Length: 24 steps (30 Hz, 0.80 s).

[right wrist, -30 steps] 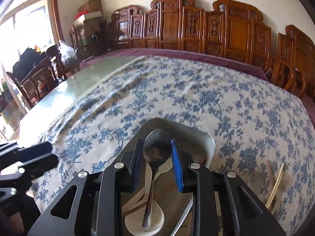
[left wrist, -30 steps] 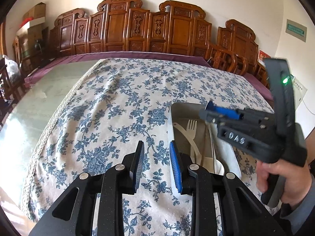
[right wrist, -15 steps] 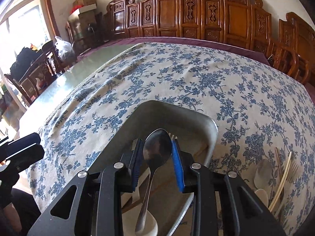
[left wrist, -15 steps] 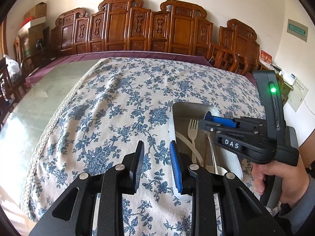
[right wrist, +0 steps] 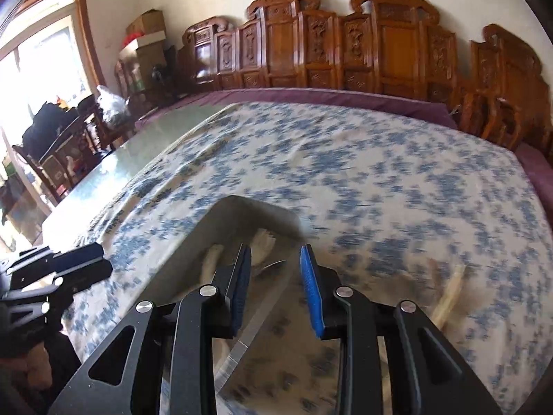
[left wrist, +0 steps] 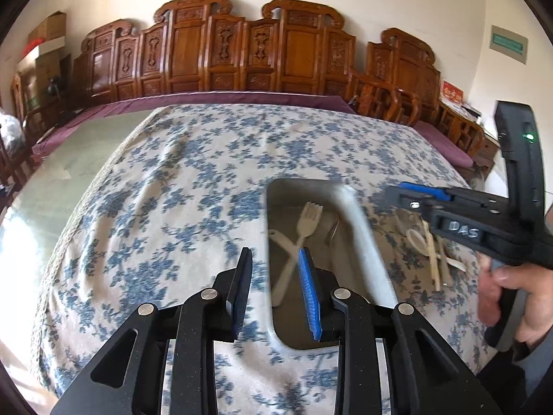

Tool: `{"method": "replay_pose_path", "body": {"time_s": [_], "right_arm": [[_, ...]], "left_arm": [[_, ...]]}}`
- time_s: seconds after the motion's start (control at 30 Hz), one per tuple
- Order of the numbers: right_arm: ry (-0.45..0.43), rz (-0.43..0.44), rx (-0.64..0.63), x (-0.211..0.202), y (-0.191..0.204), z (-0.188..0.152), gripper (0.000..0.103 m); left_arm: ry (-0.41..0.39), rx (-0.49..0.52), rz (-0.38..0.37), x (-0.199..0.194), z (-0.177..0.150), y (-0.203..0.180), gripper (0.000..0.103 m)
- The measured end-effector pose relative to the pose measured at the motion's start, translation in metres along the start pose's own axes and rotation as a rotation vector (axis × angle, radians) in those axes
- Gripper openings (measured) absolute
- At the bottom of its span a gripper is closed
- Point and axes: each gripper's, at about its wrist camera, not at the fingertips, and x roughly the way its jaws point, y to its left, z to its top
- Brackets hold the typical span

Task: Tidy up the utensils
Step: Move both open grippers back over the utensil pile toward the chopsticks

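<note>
A: Status on the utensil sort?

B: Partway, by my read. The grey tray [left wrist: 359, 242] on the floral-cloth desk [left wrist: 166, 207] holds a pale plastic fork [left wrist: 304, 228], a pale knife-like piece [left wrist: 281, 242] crossed under it, and a metal spoon [left wrist: 333, 233] along the right wall. A loose pile [left wrist: 432, 252] sits on the cloth just right of the tray: a pale spoon and some wooden sticks, maybe chopsticks. Blurred, can't count them.

A: Claws?

B: Left claw [left wrist: 273, 290] has its jaws apart, nothing between the pads, hanging over the tray's near-left edge. Right claw [right wrist: 274, 290] also apart and empty in its own view, over the tray's near-right rim; from the left camera it's seen side-on above the pile, held by a hand [left wrist: 508, 297].

A: Orientation of what's in the tray?

B: Fork's long axis runs roughly along the tray's length, tines toward the far end, handle angled to the near-left. The knife-like piece crosses it diagonally. Metal spoon lies lengthwise beside the right wall; bowl end hard to make out.

A: Remaining?

B: The pile outside the tray, likely the right claw's next job.
</note>
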Motion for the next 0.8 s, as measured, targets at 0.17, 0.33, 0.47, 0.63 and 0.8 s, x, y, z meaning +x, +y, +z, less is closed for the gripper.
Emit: {"method": "replay_pose_path", "body": {"time_s": [0.17,0.33,0.47,0.63,0.8], "right_arm": [[-0.028,-0.099,0.022,-0.044,-0.047,-0.020,0.033],[-0.014,-0.180,0.053,-0.064,-0.087,-0.043,0.032],[-0.001,-0.204,0.096,-0.062,-0.107,-0.061,0.032],[0.026,-0.173,0.137,-0.046,-0.107,-0.080,0.032],[0.067,-0.134,0.135,-0.030,-0.083,-0.092,0.032]], "left_arm": [[-0.004,0.032,-0.040,0.001,0.001,-0.023,0.026],[0.006,0.063,-0.070,0.004,-0.001,-0.044,0.026],[0.016,0.078,-0.093,0.008,-0.005,-0.057,0.026],[0.017,0.094,-0.105,0.009,-0.008,-0.067,0.026],[0.019,0.107,-0.115,0.010,-0.010,-0.076,0.026]]}}
